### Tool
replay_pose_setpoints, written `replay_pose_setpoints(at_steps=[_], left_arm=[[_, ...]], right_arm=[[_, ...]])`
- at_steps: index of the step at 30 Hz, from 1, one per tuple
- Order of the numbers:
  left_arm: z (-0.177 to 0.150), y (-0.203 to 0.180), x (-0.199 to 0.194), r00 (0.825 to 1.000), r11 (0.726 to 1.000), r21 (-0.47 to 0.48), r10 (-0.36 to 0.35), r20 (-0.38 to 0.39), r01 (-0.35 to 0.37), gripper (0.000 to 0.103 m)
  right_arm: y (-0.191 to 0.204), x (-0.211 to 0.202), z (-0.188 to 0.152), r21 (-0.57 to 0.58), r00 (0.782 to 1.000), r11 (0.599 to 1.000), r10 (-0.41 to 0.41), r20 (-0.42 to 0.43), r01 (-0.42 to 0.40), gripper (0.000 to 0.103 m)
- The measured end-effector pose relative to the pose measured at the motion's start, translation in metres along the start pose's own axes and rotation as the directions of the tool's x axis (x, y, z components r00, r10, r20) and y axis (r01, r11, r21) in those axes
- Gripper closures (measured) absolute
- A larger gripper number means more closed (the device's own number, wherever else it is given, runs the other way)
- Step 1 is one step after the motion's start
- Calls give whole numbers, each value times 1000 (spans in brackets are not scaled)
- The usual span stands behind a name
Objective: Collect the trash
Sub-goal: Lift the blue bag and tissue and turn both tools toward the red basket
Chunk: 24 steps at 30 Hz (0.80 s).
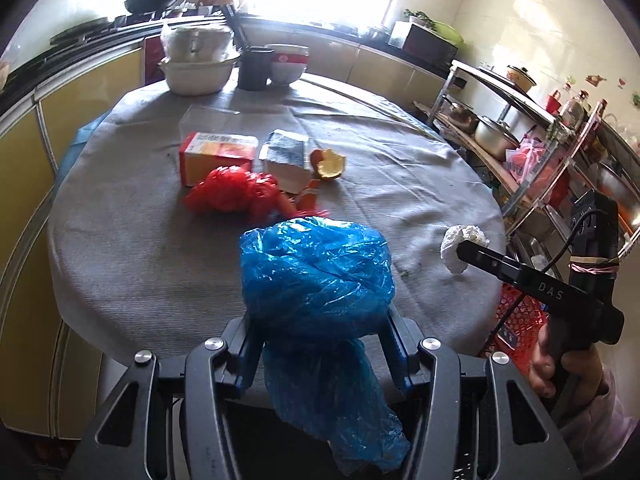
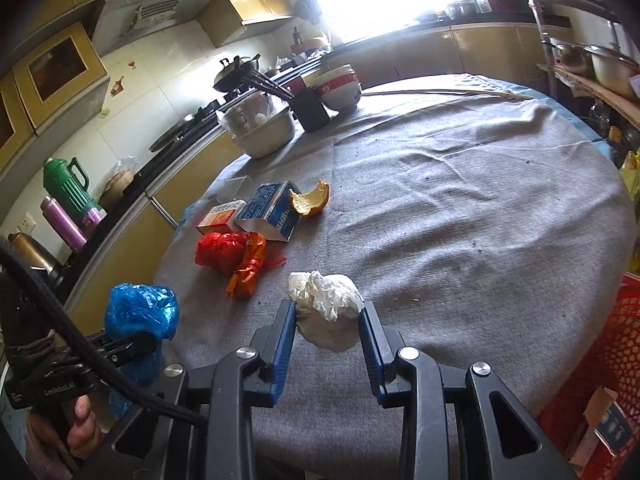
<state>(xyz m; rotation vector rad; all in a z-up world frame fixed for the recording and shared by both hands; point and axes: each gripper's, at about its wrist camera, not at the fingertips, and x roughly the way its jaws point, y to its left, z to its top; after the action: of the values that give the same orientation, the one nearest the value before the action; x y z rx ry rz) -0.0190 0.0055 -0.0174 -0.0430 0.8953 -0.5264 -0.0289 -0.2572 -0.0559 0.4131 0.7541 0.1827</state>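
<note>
My left gripper (image 1: 320, 340) is shut on a crumpled blue plastic bag (image 1: 316, 272), held above the near edge of the round table; the same blue plastic bag (image 2: 138, 316) shows at the lower left of the right wrist view. My right gripper (image 2: 329, 324) is shut on a white crumpled wad (image 2: 328, 308), seen as a white wad (image 1: 460, 246) at the right in the left wrist view. On the cloth lie a red plastic bag (image 1: 228, 194), an orange-red carton (image 1: 218, 156), a blue-grey carton (image 1: 286, 158) and an orange peel (image 1: 329, 163).
The grey tablecloth (image 2: 460, 208) covers the table. Bowls (image 1: 200, 64) and a dark cup (image 1: 254, 67) stand at the far edge. A red basket (image 2: 600, 364) holding a small box sits off the table's right side. Metal shelves with pots (image 1: 520, 128) stand to the right.
</note>
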Motion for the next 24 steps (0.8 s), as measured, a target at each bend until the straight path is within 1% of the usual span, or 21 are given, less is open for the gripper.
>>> replay_pose_setpoints(at_steps=[3,7,15,24], left_arm=[[1,-14,-5,1000,1000,27,0,13,0,48],[5,-36,-12,999,996,81,33,35,-35,48],[11,-73,-24,995,984,163,67,72,-78,48],[10,-103,-32,992,966,239,73,102,-95,48]], right_arm=[[-2,-10,-2,3,1000,1000,0,15,0,69],[-4,-24,-4,2,999,1000,-2,38,2,69],[-9,-51,-8,7,997,1000,-15,76,15,69],[-23,-76,-13,33,993,999,-40,110,36,69]])
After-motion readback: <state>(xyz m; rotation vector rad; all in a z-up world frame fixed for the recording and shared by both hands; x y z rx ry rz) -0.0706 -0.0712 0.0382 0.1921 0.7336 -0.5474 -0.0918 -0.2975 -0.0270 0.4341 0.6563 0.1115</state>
